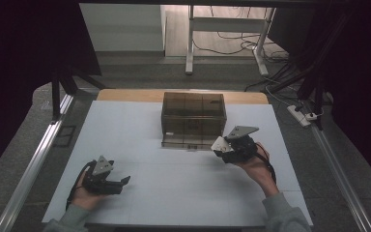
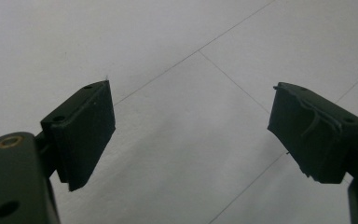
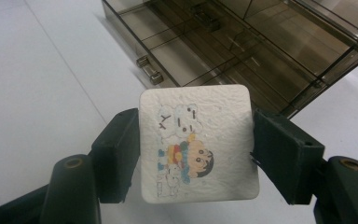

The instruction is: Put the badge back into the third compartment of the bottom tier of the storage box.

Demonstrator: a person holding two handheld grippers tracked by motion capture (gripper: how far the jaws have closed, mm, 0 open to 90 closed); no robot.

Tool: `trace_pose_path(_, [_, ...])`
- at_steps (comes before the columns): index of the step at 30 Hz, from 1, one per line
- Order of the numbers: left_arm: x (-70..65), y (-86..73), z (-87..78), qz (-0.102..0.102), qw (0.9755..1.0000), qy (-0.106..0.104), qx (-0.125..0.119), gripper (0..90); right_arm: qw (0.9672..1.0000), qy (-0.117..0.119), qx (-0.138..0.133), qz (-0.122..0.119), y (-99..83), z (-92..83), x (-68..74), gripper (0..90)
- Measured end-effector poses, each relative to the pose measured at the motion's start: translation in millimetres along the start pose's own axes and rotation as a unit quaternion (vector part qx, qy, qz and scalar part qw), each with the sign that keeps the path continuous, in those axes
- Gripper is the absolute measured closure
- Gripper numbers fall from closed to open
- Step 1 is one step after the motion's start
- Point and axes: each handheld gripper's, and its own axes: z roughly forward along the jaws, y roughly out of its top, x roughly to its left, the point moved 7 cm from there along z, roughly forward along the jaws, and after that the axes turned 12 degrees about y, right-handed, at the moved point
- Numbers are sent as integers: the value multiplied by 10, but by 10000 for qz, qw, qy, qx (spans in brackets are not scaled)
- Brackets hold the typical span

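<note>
From above, we see our right gripper near the right edge of the white tabletop, just beside the front right corner of the smoky drawer box, its jaws clamped on a white square pad. Our left gripper rests near the front left corner, well apart from it.

Along the left gripper we see jaws standing wide apart over bare tabletop.

Along the right gripper the pad shows a cartoon print, and the box's bottom drawer stands pulled open behind it; neither is clear from above. We judge we are carrying the pad to that drawer; next comes lowering it inside, then letting go.
</note>
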Motion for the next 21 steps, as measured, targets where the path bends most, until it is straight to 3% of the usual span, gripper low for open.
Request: trace_pose_path(21, [0, 0, -1, 1, 10000, 1, -2, 146, 9998, -111, 61, 122, 64, 111, -53, 334])
